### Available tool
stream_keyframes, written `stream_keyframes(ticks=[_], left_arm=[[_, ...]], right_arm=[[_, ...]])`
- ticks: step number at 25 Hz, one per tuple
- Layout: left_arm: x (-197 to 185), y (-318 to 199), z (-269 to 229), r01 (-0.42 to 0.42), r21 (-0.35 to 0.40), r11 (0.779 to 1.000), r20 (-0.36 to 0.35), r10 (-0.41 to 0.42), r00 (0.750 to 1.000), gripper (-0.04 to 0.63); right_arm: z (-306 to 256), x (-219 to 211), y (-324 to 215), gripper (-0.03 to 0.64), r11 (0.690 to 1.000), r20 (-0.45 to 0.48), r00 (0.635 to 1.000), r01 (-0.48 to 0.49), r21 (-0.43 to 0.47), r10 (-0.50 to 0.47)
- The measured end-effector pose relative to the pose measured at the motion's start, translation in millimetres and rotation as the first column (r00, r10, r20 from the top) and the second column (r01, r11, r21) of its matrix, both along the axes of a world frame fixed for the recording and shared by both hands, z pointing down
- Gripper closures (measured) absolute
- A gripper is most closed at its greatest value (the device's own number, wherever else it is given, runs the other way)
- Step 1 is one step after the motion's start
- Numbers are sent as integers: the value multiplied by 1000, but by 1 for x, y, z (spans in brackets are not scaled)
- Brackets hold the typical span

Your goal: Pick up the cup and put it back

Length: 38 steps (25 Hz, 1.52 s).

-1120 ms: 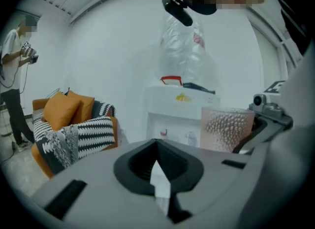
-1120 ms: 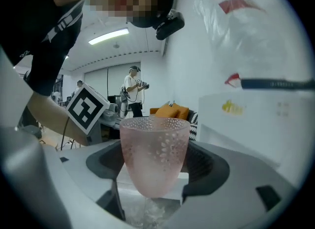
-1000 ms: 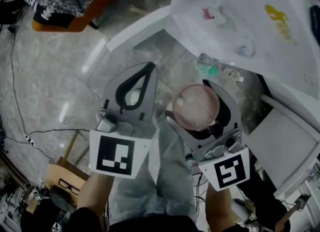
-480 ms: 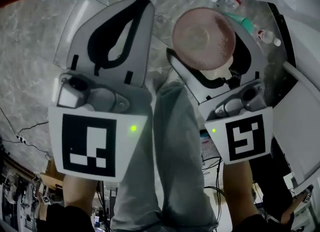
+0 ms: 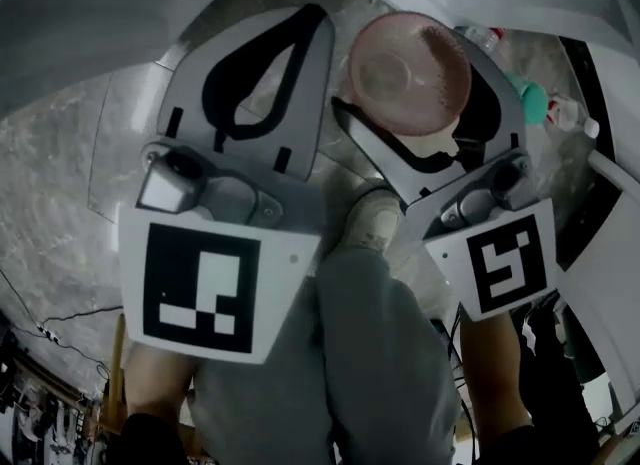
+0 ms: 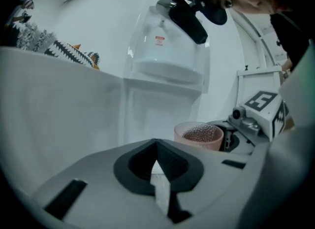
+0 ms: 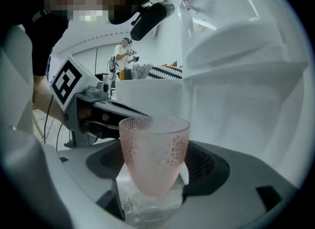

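Cup [image 7: 154, 151]: pink, dimpled, upright. It is clamped at its lower body between the fingers [image 7: 236, 183] of my right gripper [image 5: 415, 103], which are closed onto it. It hangs in the air, resting on no tabletop, with the floor [image 5: 60, 153] below in the head view. Left gripper [image 6: 156, 144]: fingers fully together, nothing held, just left of the cup. Status: pick-up appears complete. Remaining, as I judge it: lower the cup onto its surface, release, withdraw.
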<state>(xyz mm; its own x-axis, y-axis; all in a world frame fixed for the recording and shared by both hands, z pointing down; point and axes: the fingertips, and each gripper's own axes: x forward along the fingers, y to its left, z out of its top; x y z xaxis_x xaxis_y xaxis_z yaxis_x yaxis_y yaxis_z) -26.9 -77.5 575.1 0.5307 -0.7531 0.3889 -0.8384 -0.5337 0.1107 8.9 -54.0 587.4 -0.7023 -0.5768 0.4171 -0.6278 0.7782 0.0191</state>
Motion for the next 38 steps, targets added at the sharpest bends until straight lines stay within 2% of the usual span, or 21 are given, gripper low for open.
stream_keyframes(ticks=[5,8,10,11,13,14,15,18,20,26,31,33,36,38], left_arm=[[10,-32,59,-42,53,998,8,42,999,583],[7,-56,84,15,62,998,-33,-13,999,583],[7,-67,95,36,75,997,-68,-31,997,583],[9,-68,100,13,86,996,-52,-8,999,583],[10,-67,111,-47,100,994,43,43,998,583],[10,-68,113,-54,102,993,73,46,996,583],[10,-71,110,-47,105,993,70,40,997,583],[17,-74,91,-30,144,989,17,28,999,583],[24,-67,87,-50,158,986,25,47,999,583],[21,-50,100,-52,91,995,21,50,999,583],[19,-46,100,-29,79,996,4,28,1000,583],[17,-49,98,0,100,995,1,0,1000,583],[12,-48,97,38,158,987,51,-47,998,583],[12,-41,105,27,142,989,70,-38,997,583]], right_arm=[[47,19,-44,239,994,48,997,-68,86,64],[58,44,-60,239,984,147,981,-140,110,123],[69,51,-61,239,982,182,975,-148,120,125],[76,51,-58,239,984,179,978,-133,121,110],[89,47,-53,239,990,155,986,-87,113,69],[93,45,-52,239,992,146,988,-70,109,54],[95,42,-53,239,992,143,988,-65,105,50],[94,40,-55,239,992,174,982,-94,84,78],[93,40,-52,239,992,187,979,-100,83,83],[96,41,-56,239,988,172,979,-122,91,105],[95,44,-56,239,983,161,978,-153,105,135],[98,45,-59,239,980,161,975,-170,104,152],[99,45,-67,239,976,180,969,-192,103,172],[101,43,-73,239,974,184,966,-202,105,181]])
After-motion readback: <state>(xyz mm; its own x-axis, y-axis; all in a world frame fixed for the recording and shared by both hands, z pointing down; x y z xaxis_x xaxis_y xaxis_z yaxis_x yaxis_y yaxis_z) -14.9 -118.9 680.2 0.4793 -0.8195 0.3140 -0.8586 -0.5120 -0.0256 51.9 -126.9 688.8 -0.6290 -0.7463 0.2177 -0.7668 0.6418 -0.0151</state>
